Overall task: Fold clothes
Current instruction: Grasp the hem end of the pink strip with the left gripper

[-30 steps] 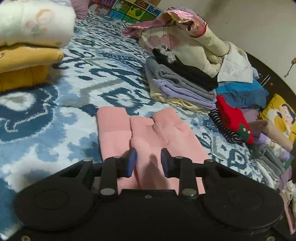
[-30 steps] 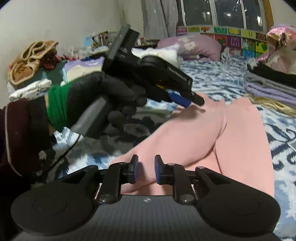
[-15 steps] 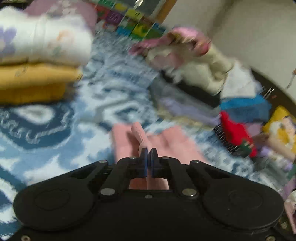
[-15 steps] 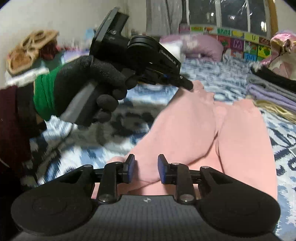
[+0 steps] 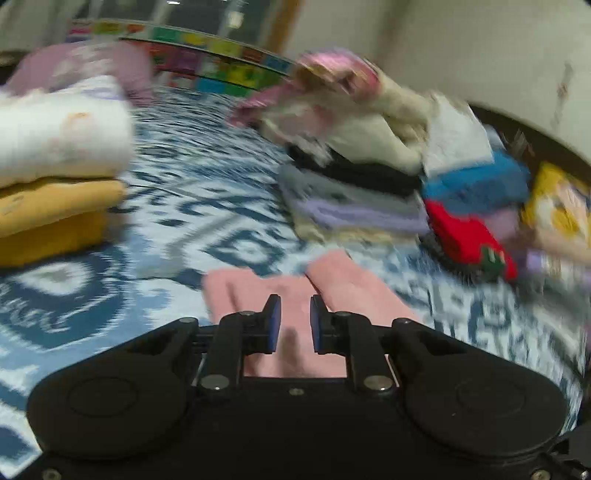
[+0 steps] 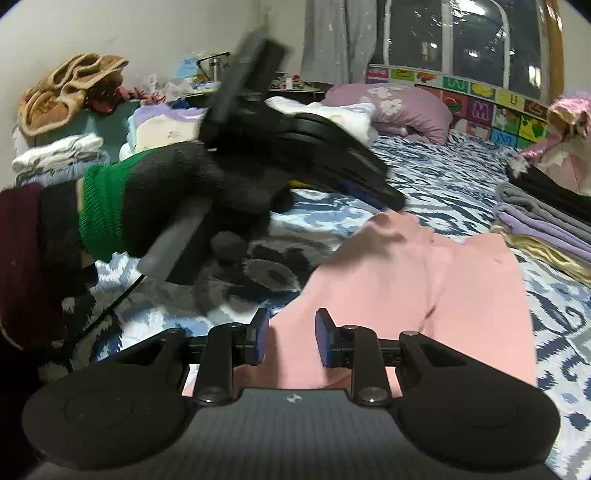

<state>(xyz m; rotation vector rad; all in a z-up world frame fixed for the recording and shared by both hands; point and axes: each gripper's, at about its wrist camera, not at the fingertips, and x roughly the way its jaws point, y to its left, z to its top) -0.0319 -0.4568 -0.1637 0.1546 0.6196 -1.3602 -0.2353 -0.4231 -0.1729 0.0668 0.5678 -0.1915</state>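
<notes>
Blue-and-white patterned bedding covers the bed you are working on, with a dark window and a strip of alphabet tiles behind it and a lilac pillow at the far end. Your task garment, the pink pants, lies spread on the bedding right in front of both tools, its two legs running away from you side by side.

Your left gripper points down at the pants, and its jaws are opening; pink cloth shows in the gap between the blue pads, but nothing is pinched there. Seen from the right wrist, that same tool sits in your black-gloved left hand with a green cuff, its tip just above the far edge of the pants.

Your right gripper hovers over the near end of the pants with its jaws spread apart and holding nothing; the cloth lies beneath them.

To your left sits a stack of folded clothes, white on top of mustard yellow. To your right a larger pile of clothes mixes grey, lilac, black, cream, blue and red pieces. The left wrist view is blurred, so finer detail there cannot be made out.
</notes>
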